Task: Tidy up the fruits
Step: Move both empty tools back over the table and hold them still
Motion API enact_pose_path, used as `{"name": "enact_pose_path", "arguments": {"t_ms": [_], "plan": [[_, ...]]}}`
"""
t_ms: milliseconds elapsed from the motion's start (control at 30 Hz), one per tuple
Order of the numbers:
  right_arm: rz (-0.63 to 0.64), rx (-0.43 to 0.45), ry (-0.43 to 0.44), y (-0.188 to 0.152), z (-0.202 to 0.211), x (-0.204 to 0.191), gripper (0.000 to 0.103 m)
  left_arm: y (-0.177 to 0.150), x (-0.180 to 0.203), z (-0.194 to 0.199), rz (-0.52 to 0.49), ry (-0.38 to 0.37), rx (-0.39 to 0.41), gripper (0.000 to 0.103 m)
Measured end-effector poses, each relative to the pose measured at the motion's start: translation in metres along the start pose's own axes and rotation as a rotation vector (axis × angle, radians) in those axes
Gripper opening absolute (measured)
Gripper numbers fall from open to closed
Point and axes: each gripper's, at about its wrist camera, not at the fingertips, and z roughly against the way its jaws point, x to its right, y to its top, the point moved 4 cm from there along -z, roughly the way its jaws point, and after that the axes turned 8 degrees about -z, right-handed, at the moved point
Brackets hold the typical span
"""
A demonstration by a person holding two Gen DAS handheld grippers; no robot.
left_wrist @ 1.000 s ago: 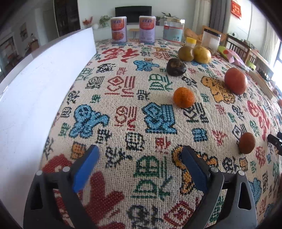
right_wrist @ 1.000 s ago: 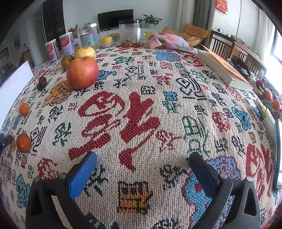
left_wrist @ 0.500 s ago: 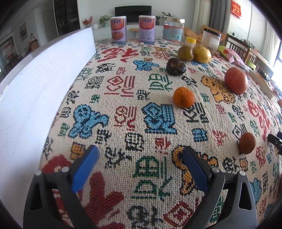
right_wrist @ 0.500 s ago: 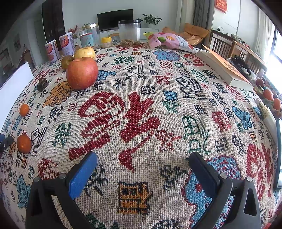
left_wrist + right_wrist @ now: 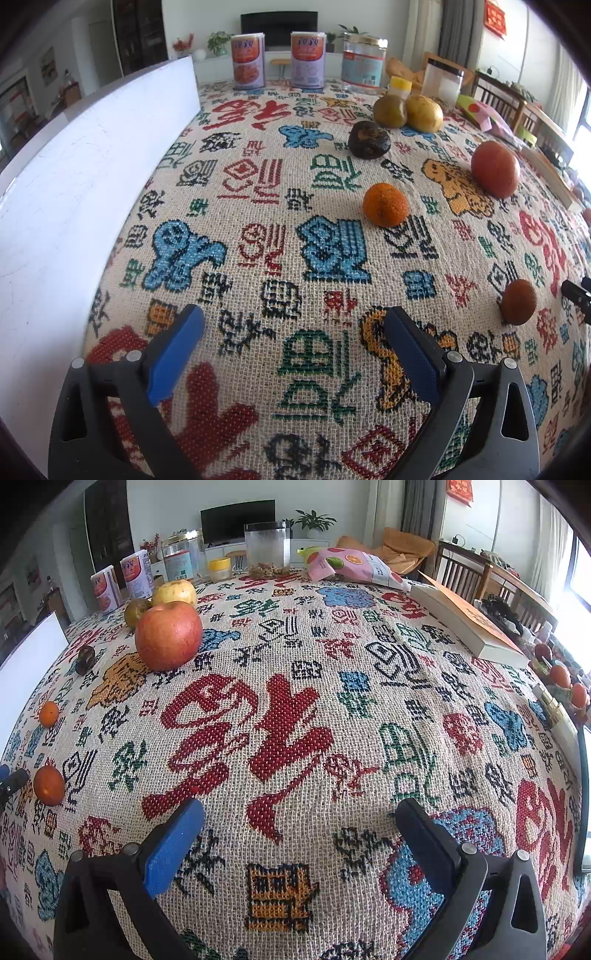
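Left wrist view: left gripper (image 5: 293, 349) hangs low over the woven tablecloth (image 5: 258, 206), jaws spread wide, nothing between them.
Right wrist view: right gripper (image 5: 301, 840) likewise spread and empty above the cloth.
Fruit positions: from the left gripper, a mandarin (image 5: 385, 204) lies at 1 o'clock, a smaller mandarin (image 5: 518, 301) at 3 o'clock, a red apple (image 5: 495, 169) at 2 o'clock, a dark wrinkled fruit (image 5: 369, 140) and two yellow-green fruits (image 5: 406, 110), touching each other, further at 1 o'clock.
Key relation: the smaller mandarin sits between the two grippers, near the right gripper's tip at the frame's edge; I judge either arm could take it, while the larger mandarin is nearer the left.
Long axis: mandarins are round, so no grasp angle is favoured.
Textures: coarse weave should stop rolling; apple skin smooth, mandarin peel dimpled.
White board (image 5: 74, 184): upright at 9 o'clock.
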Motion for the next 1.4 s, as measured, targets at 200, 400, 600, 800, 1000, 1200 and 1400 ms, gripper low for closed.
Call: {"name": "enact_pose_path", "arguments": {"t_ms": [200,400,600,800,1000,1200,1400], "plan": [[0.000,0.000,0.001,-0.0002,0.0001,0.0000,0.103,0.0000,0.0001,-0.0001,0.000,0.000,0.000,0.099],[0.000,0.000,0.001,-0.0001,0.0001,0.0000,0.103,0.0001,0.0000,-0.0001,0.000,0.000,0.000,0.099],[0.001,0.000,0.002,-0.0001,0.0000,0.0003,0.103,0.0003,0.0001,-0.0001,0.000,0.000,0.000,0.099],[0.000,0.000,0.002,0.0001,-0.0001,0.0004,0.103,0.0003,0.0001,0.0000,0.000,0.000,0.000,0.099],[-0.001,0.000,0.003,0.0000,0.0000,0.0007,0.103,0.0002,-0.0001,0.0000,0.000,-0.001,0.000,0.100],[-0.006,0.000,0.006,0.0002,-0.0001,0.0011,0.103,0.0001,-0.0003,0.0000,0.000,-0.001,0.000,0.100],[-0.009,0.000,0.008,-0.0001,-0.0001,0.0015,0.103,0.0002,-0.0003,0.0002,-0.001,0.000,0.000,0.100]]}}
